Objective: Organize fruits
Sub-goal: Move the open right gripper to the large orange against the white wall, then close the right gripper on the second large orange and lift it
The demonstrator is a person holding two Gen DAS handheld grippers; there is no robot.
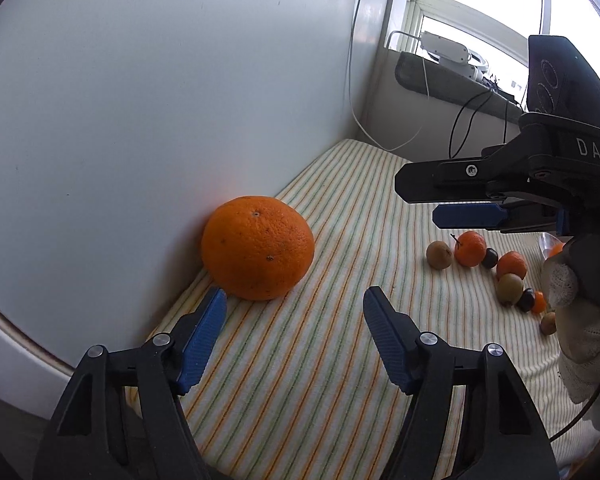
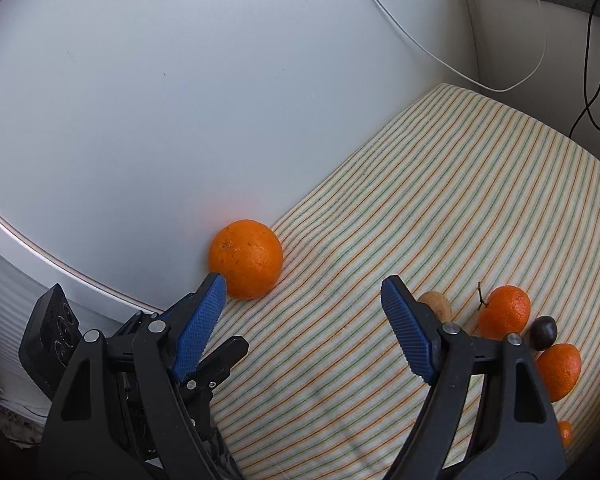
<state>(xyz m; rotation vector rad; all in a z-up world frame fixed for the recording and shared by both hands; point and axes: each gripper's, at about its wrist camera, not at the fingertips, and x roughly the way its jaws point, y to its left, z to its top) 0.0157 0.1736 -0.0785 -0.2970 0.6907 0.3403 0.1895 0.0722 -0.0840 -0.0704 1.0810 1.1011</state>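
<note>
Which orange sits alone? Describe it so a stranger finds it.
Start at the white wall beside the striped cloth. The big orange rests against it, apart from the fruit row, and is far larger than any fruit there.

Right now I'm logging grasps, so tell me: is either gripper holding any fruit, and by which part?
Nothing is held. The left gripper and the right gripper are both open and empty; the big orange rests on the striped cloth.

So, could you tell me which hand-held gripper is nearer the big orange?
Left. The left hand-held gripper is open just before the big orange; the right hand-held gripper hovers farther back.
</note>
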